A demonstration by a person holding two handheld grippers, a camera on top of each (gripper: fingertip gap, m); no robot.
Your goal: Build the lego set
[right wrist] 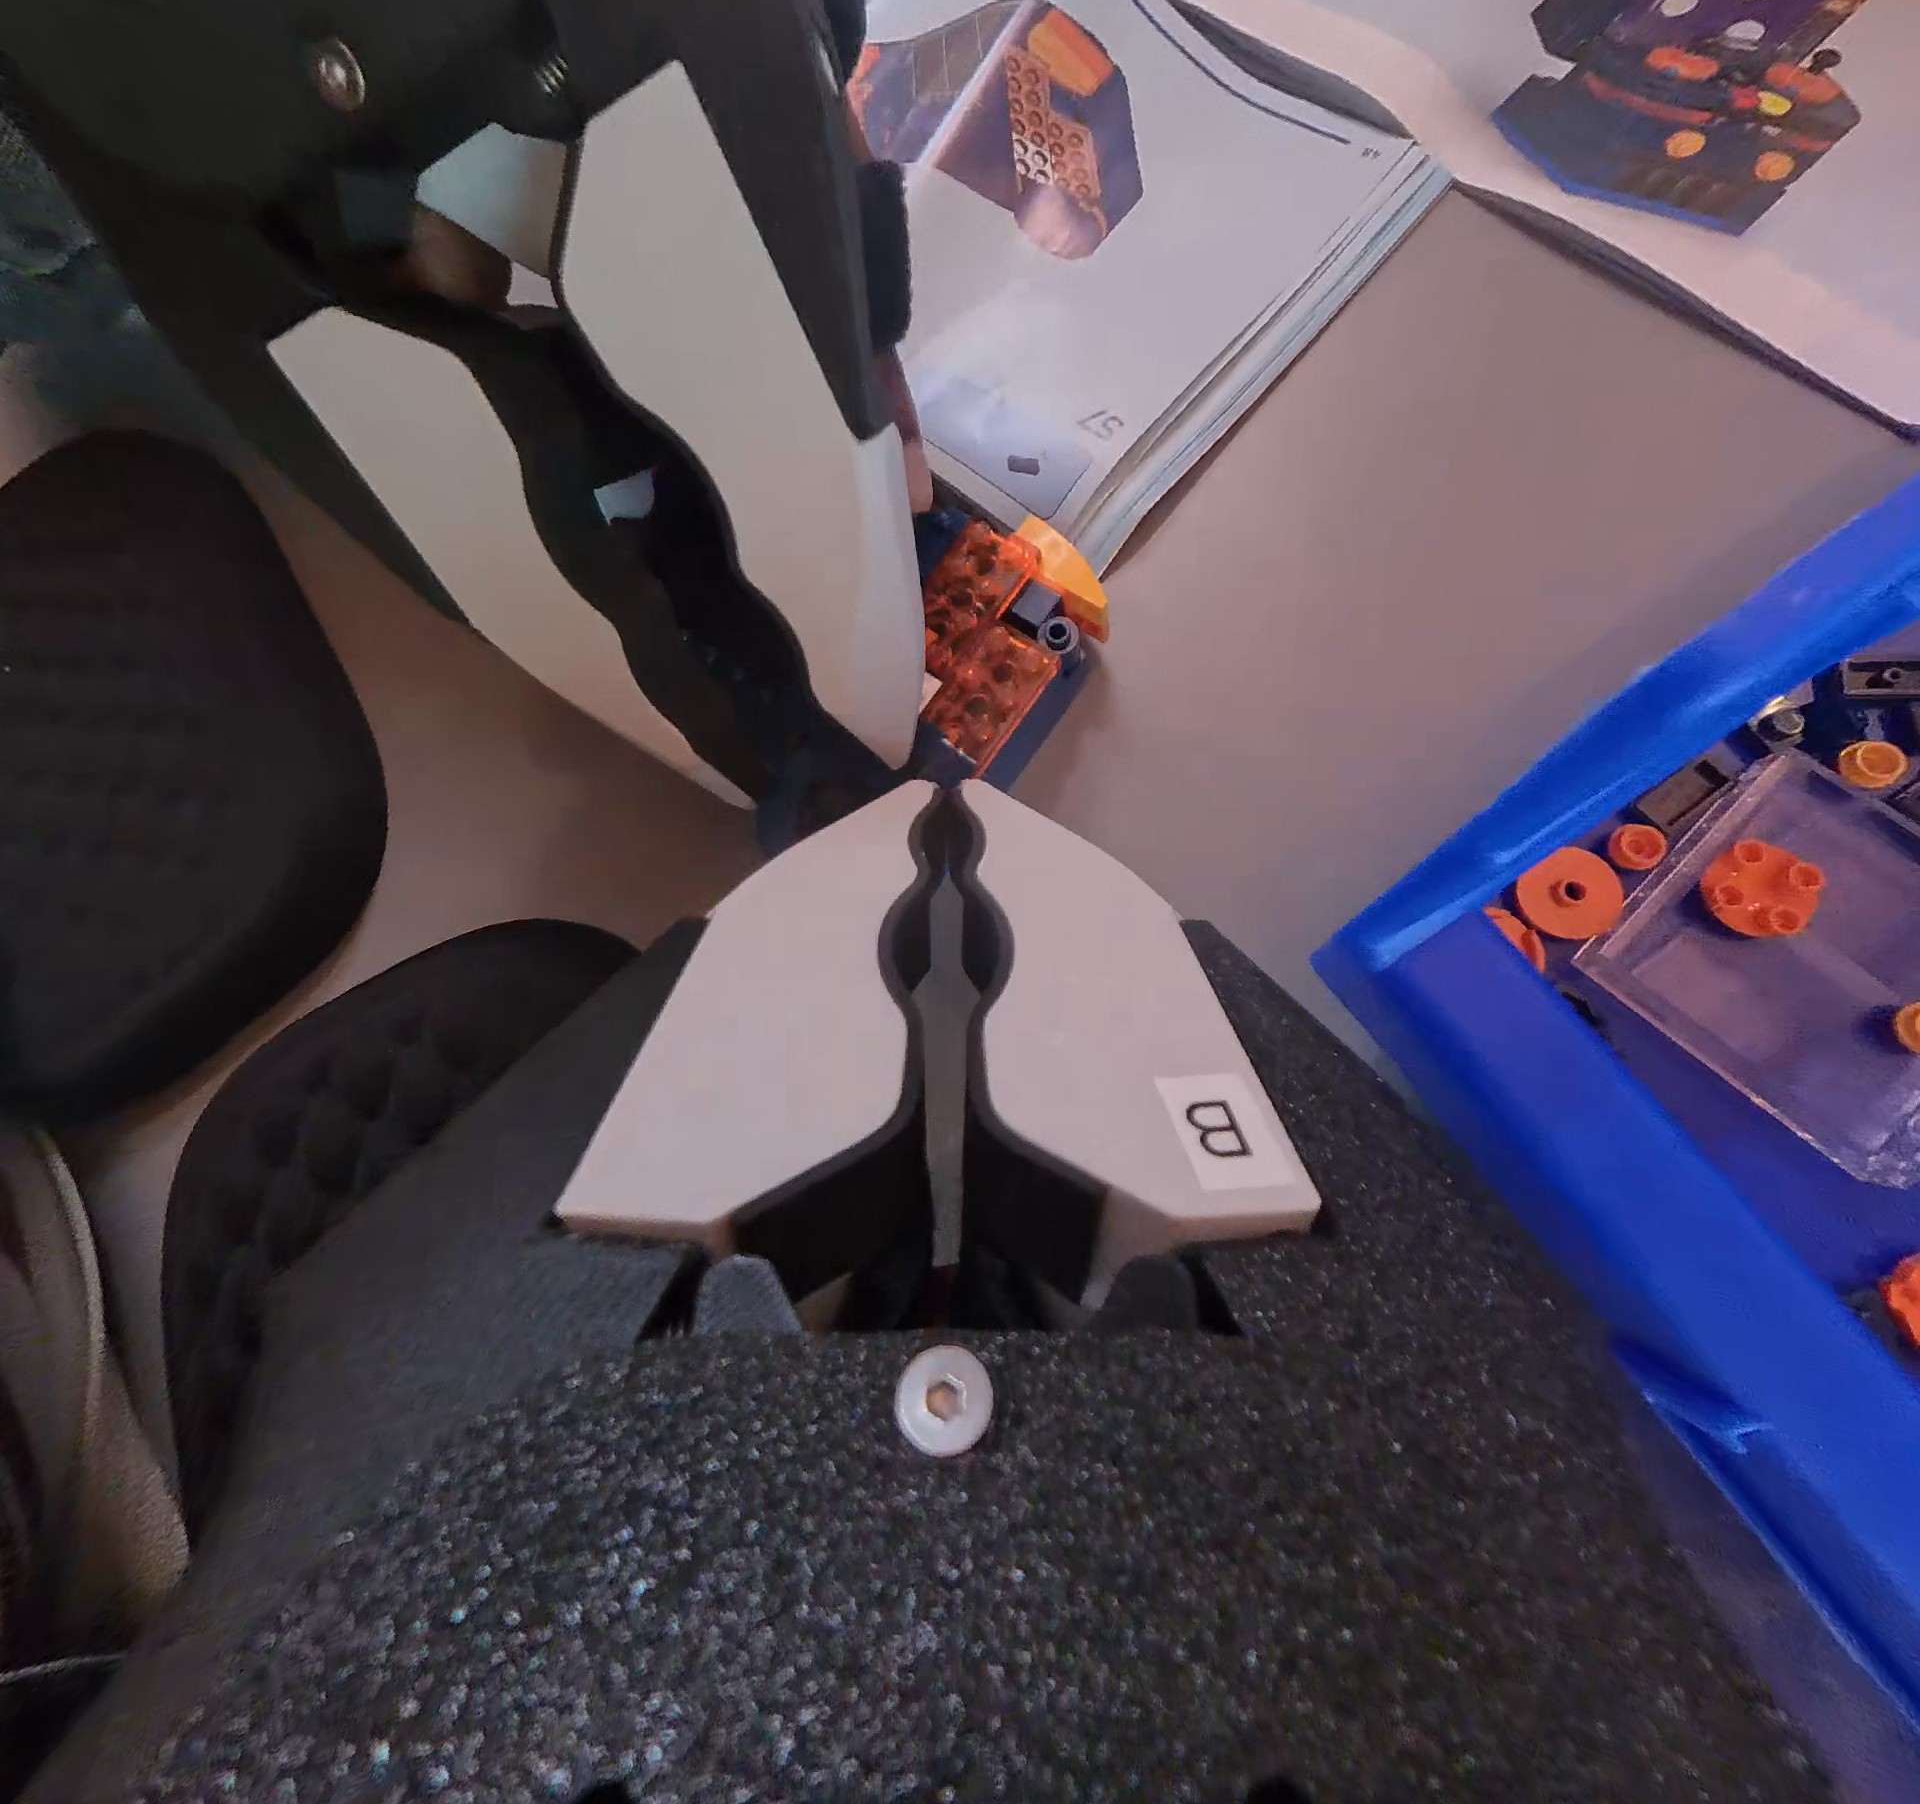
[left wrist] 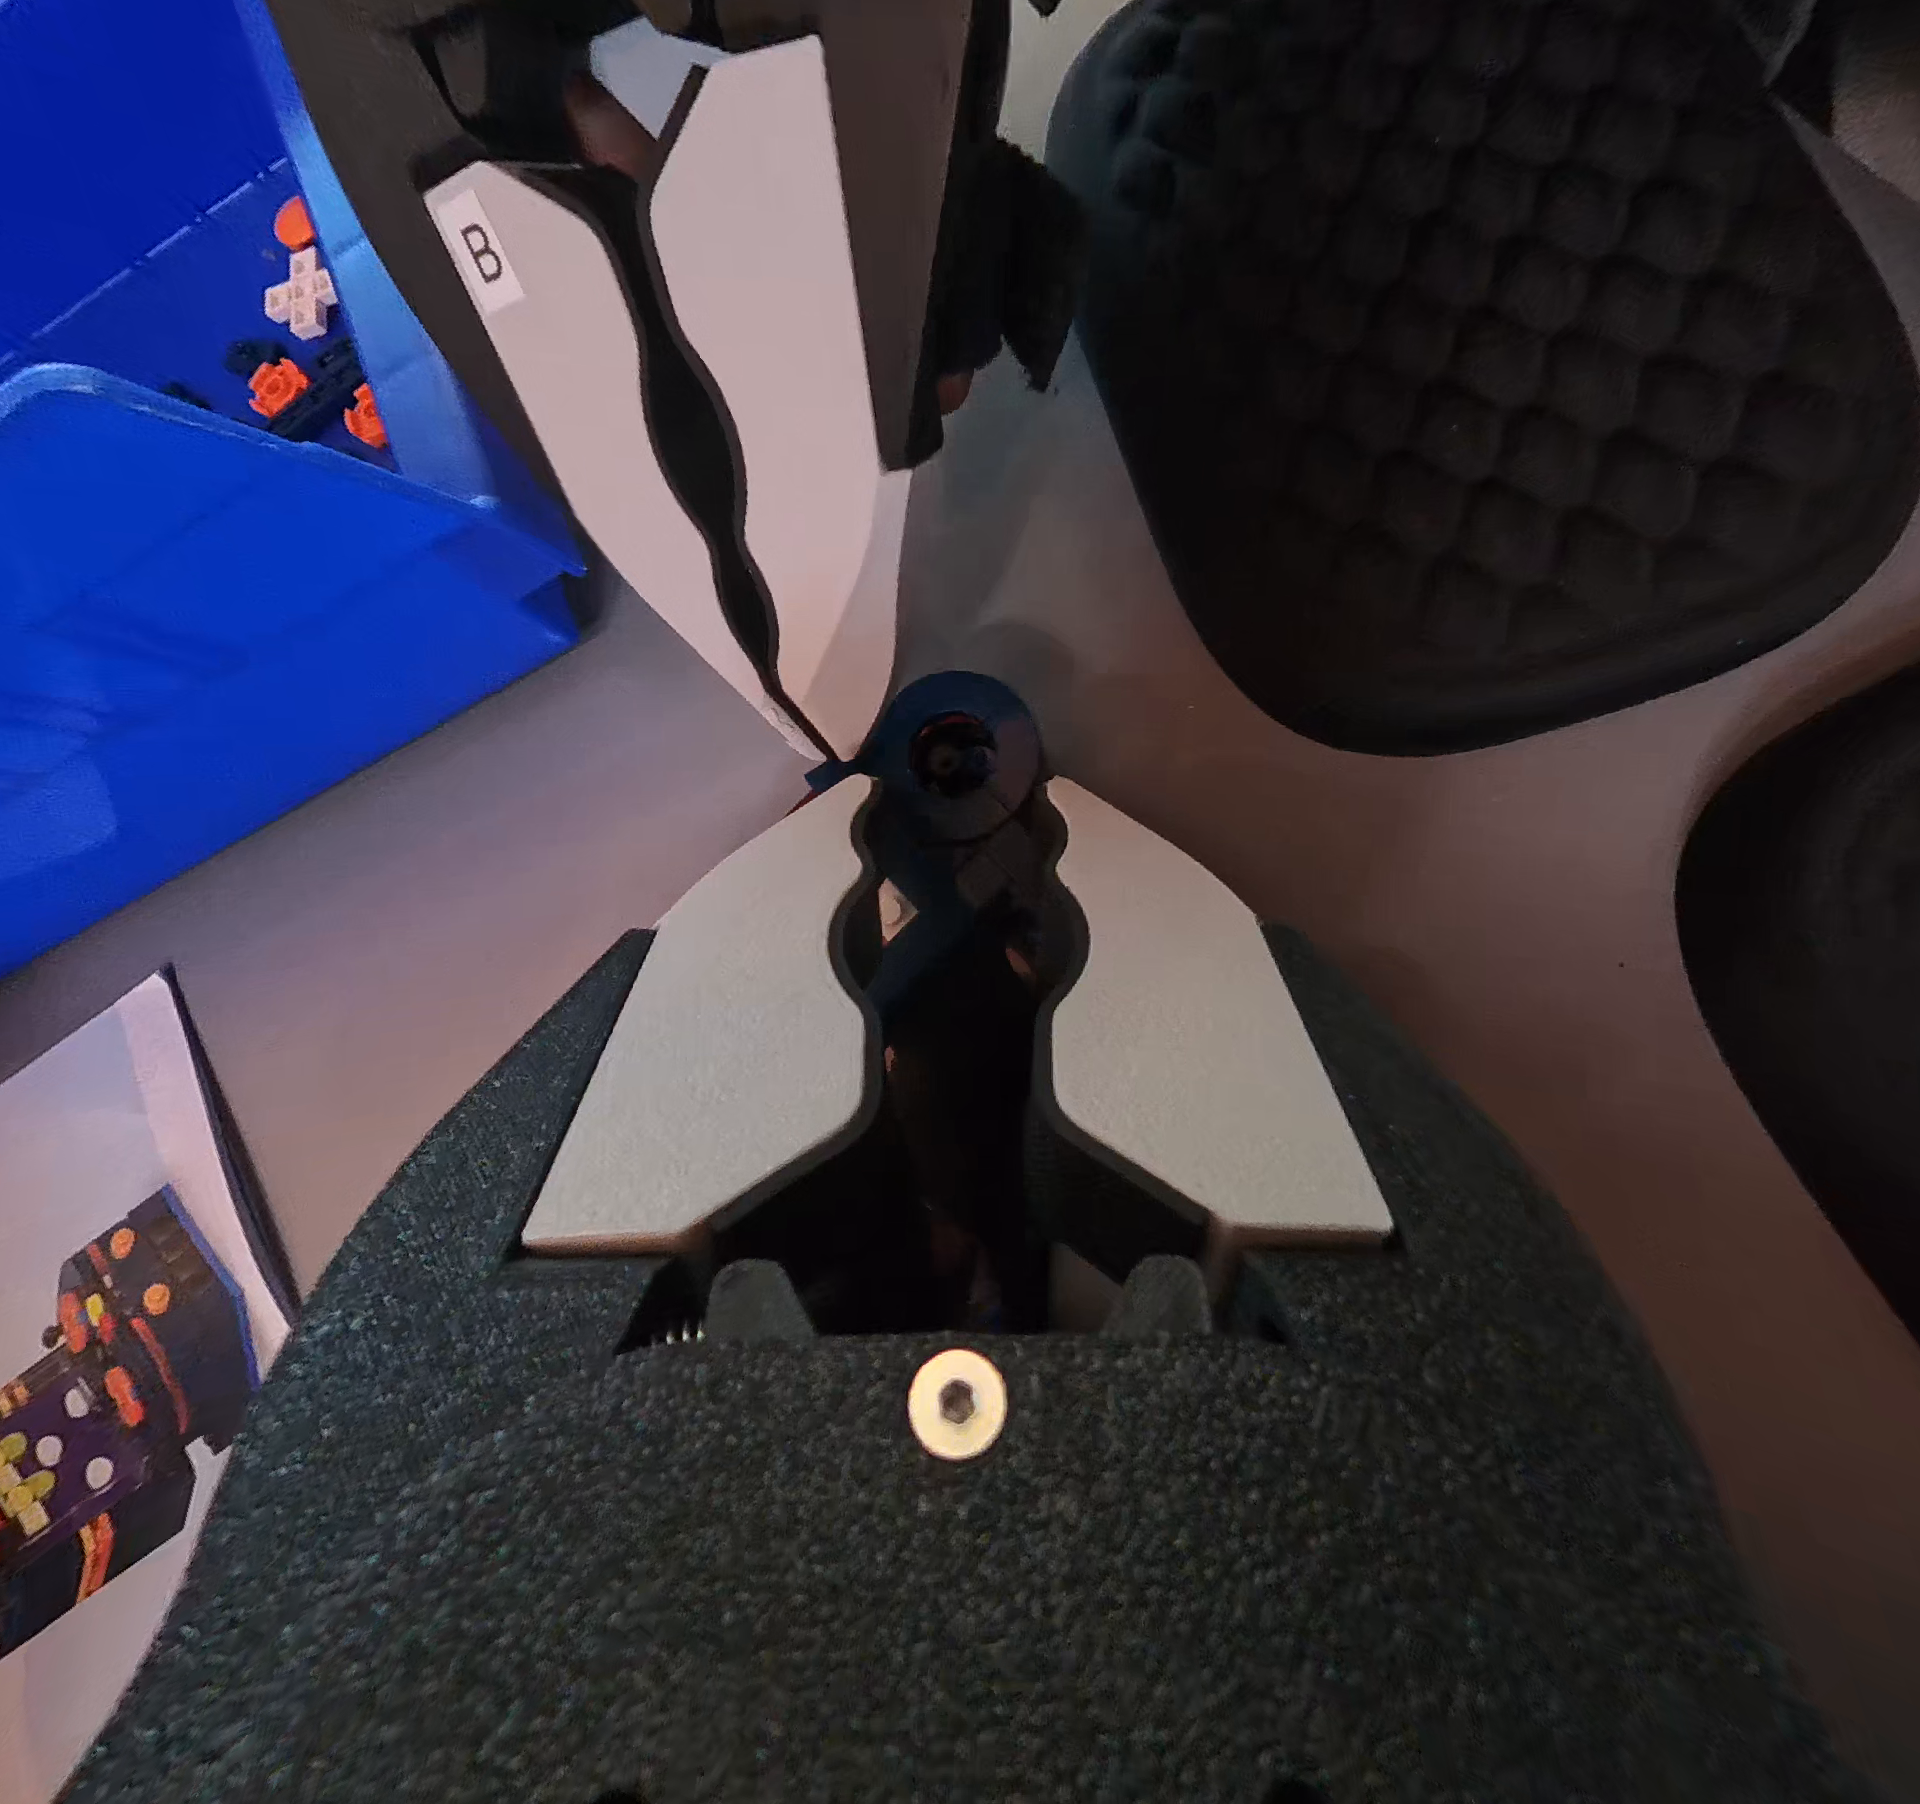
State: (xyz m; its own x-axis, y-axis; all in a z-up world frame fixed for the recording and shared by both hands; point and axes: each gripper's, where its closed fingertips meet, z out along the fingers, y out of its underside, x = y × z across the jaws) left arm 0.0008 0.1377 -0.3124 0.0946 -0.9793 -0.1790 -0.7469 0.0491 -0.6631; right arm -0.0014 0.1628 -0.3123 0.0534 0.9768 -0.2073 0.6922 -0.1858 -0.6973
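Note:
My left gripper (left wrist: pixel 956 809) is shut on a dark blue and black lego assembly (left wrist: pixel 961 757) whose round end sticks out past the fingertips. My right gripper (right wrist: pixel 943 793) is shut, and its tips pinch a thin dark blue edge (left wrist: pixel 826 772) of that assembly. In the left wrist view the right gripper (left wrist: pixel 821 741) comes down from the top. In the right wrist view the left gripper (right wrist: pixel 873 762) comes from the upper left. A transparent orange brick cluster (right wrist: pixel 987 653) on a dark blue base shows just behind its tip. I cannot tell whether the cluster rests on the table.
A blue bin (right wrist: pixel 1475 1079) with orange, black and white pieces (right wrist: pixel 1569 892) stands at the right; it also shows in the left wrist view (left wrist: pixel 260 591). An open instruction booklet (right wrist: pixel 1195 300) lies beyond the grippers. Black quilted cushions (left wrist: pixel 1507 352) lie close by on the grey table (right wrist: pixel 1403 507). My left and right fingertips are right by each other.

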